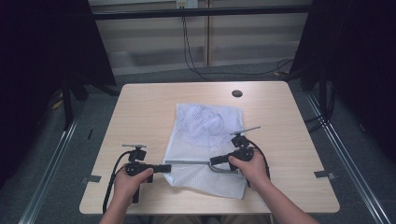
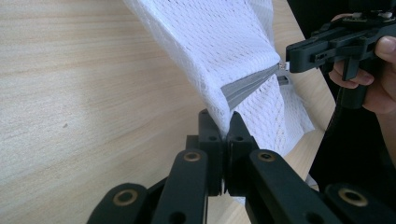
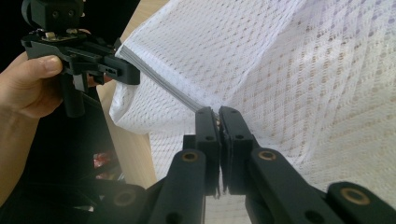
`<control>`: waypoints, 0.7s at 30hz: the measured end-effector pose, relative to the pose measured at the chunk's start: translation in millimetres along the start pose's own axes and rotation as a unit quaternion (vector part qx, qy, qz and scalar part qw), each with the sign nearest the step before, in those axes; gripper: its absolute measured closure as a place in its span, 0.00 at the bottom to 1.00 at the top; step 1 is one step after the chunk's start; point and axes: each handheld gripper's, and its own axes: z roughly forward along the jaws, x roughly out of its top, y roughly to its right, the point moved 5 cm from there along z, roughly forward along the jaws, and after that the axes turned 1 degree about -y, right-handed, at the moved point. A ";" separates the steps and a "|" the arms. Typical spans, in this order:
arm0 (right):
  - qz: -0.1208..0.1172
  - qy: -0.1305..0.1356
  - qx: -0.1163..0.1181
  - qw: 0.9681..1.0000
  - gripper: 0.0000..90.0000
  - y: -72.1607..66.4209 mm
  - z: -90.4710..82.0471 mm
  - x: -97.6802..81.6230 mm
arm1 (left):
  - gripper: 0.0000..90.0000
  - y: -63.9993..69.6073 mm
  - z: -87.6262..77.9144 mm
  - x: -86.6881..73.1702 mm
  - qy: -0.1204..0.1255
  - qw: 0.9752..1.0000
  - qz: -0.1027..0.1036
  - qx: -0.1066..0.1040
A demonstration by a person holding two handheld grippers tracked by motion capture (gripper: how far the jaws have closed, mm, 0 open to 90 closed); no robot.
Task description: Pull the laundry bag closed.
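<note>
One white mesh bag (image 1: 205,144), one wooden table (image 1: 140,112), two black tools: left tool (image 1: 169,168), right tool (image 1: 212,161).

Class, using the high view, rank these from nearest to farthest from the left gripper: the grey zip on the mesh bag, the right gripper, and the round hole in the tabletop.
1. The grey zip, just to the side of the left gripper, at the near end of the mesh bag.
2. The right gripper, across the bag at the zip's other end.
3. The round hole, at the table's far edge.
</note>
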 end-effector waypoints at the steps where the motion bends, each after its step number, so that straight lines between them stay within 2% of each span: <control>1: 0.001 0.000 0.001 1.000 0.97 0.5 -0.8 -0.4 | 0.98 -0.1 -0.1 0.1 0.000 1.000 0.000 0.001; 21: 0.007 0.004 0.004 1.000 0.97 2.0 -4.5 -1.6 | 0.98 0.2 0.6 1.2 -0.004 1.000 0.005 0.001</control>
